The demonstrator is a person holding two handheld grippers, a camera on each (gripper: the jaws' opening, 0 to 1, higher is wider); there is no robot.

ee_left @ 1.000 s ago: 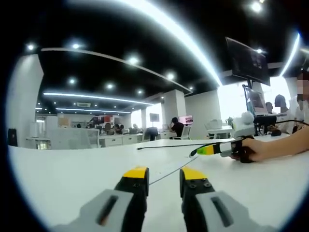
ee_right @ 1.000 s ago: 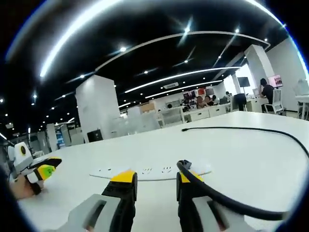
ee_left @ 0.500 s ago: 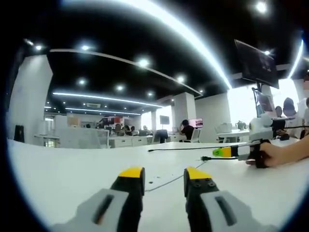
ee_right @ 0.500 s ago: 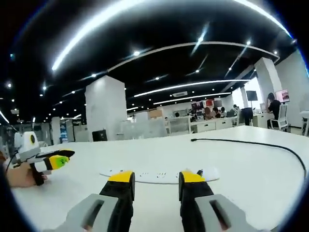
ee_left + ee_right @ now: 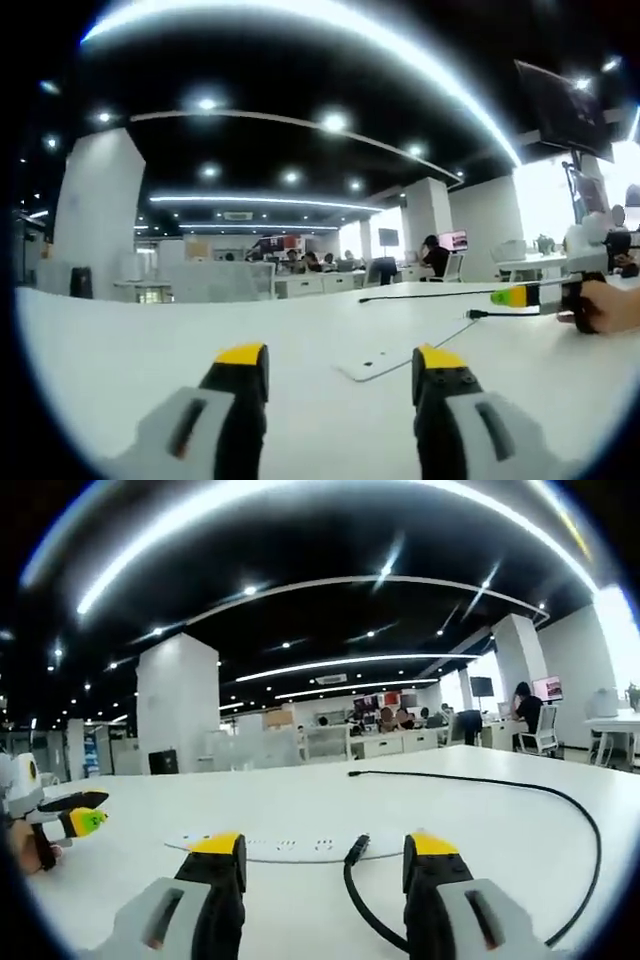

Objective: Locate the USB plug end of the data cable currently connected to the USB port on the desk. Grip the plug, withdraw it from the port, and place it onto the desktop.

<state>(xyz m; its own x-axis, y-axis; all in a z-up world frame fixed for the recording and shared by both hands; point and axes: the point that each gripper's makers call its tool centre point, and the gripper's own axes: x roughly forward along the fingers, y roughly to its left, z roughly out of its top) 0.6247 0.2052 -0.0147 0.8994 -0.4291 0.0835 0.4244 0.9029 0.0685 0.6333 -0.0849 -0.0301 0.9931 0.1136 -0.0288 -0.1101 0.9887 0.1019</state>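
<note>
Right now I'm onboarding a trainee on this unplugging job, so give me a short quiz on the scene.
1. True or false: in the right gripper view, the right gripper is shut on the plug.
2. Multiple choice: the plug lies (A) in the power strip, (B) on the desk between the open jaws, (C) in the left gripper.
3. Fill in: the black cable curves across the white ____.

Key: 1 false, the jaws stand apart with the plug loose between them. 2 B. 3 desk.
</note>
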